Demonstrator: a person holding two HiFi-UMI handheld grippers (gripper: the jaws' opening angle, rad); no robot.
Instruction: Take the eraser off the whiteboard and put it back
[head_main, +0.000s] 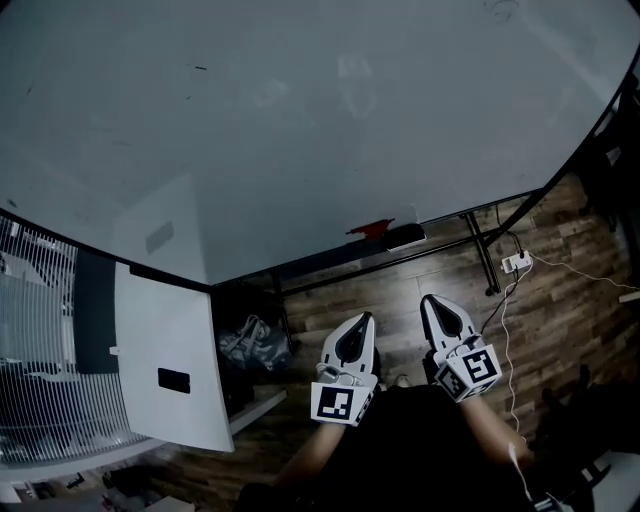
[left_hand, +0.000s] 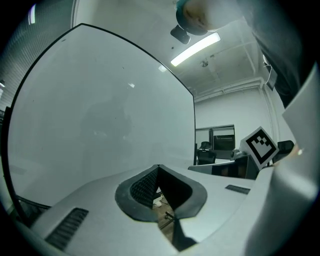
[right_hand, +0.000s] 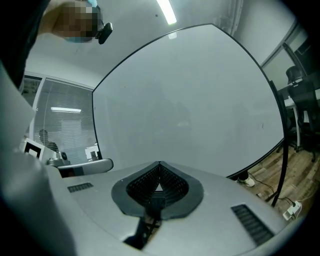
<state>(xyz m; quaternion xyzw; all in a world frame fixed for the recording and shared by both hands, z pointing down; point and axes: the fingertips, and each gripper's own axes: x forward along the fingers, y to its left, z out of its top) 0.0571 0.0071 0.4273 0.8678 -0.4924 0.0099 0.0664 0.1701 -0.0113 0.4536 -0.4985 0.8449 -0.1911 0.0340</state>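
Eraser (head_main: 405, 238) is sitting at the whiteboard's (head_main: 300, 120) bottom edge, lying lengthwise along it beside something red (head_main: 371, 229). Both grippers are hanging short of it, pressed together and empty. The right gripper (head_main: 431, 299) is looking slightly nearer than the left gripper (head_main: 367, 317).

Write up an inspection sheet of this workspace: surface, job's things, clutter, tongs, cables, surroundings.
Surface: whiteboard, nearly clean, faint marks only.
Job's things: a red thing and a dark block on the board's ledge; which is the eraser, cannot tell.
Clutter: grey bag on the wood floor under the board.
Tongs: left tongs and right tongs both shut, empty, short of the board.
Cables: white power strip and white cable on the floor by the stand's leg.
Surroundings: white cabinet and slatted blinds at left.
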